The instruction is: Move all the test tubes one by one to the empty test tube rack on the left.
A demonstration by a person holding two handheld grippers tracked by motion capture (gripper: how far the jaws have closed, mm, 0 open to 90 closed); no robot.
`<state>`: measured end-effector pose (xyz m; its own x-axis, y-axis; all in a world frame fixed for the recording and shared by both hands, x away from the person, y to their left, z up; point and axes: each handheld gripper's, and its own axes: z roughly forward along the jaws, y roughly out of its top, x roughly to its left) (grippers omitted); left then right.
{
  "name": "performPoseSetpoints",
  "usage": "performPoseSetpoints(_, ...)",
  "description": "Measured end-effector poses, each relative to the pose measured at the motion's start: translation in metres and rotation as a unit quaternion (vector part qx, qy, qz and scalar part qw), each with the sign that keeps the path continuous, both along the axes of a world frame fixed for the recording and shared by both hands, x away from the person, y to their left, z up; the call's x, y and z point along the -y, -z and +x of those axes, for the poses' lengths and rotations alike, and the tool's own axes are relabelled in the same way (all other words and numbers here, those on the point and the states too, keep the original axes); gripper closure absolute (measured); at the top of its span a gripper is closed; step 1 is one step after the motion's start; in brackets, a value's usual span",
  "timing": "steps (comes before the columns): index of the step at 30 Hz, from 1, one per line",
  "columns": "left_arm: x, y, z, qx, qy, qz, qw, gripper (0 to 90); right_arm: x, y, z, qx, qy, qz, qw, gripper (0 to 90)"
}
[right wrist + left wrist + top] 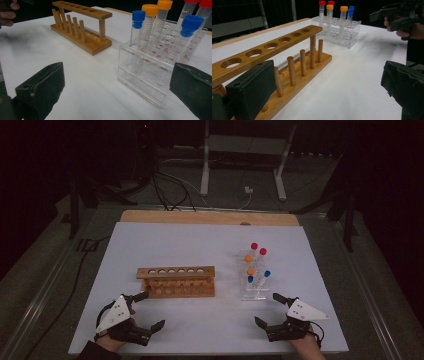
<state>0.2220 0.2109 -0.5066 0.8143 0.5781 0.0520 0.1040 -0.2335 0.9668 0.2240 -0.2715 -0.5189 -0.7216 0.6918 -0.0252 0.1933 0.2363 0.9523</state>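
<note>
red-capped clear plastic tubes (197,10): tops cut by right gripper view's upper edge | printed tube markings: too small to read

wooden rack (176,282) left of tube rack (253,281)

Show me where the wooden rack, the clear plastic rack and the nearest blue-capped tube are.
wooden rack (176,271), high view, on its top bar with the holes.
clear plastic rack (140,82), right gripper view, on its front wall.
nearest blue-capped tube (138,16), right gripper view, on its blue cap.
</note>
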Motion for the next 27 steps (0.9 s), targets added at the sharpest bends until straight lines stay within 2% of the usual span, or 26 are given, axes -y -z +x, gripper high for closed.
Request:
performPoseSetpoints(3,0.0,-0.001,0.0,-0.001,-0.001,0.0,1.0,0.5,0.002,-0.001,0.001,-0.011,0.0,-0.013,0.9999,0.0)
performPoseSetpoints(6,0.0,-0.001,0.001,-0.003,-0.005,0.0,1.0,0.5,0.003,-0.002,0.003,-0.031,-0.007,-0.011,0.9994,0.0)
performPoseSetpoints(11,-0.001,-0.002,0.002,-0.002,-0.008,-0.005,1.0,0.5,0.002,-0.004,0.001,-0.031,0.005,-0.034,0.9989,0.0)
performPoseSetpoints(14,-0.002,-0.003,0.001,-0.001,-0.008,-0.005,1.0,0.5,0.002,-0.007,0.0,-0.032,0.011,-0.032,0.9989,0.0)
performPoseSetpoints(20,-0.002,-0.004,-0.001,0.0,-0.003,-0.007,1.0,0.5,0.002,-0.016,-0.005,-0.019,0.017,-0.028,0.9993,0.0)
performPoseSetpoints(22,-0.002,-0.004,-0.001,0.001,0.0,-0.009,1.0,0.5,0.001,-0.023,-0.009,-0.006,0.022,-0.023,0.9995,0.0)
performPoseSetpoints(25,-0.002,-0.003,-0.002,0.001,0.001,-0.005,1.0,0.5,0.001,-0.03,-0.01,-0.005,0.021,-0.014,0.9997,0.0)
performPoseSetpoints(27,-0.003,-0.004,-0.002,0.001,0.0,-0.009,1.0,0.5,0.002,-0.039,-0.01,0.001,0.024,-0.001,0.9997,0.0)
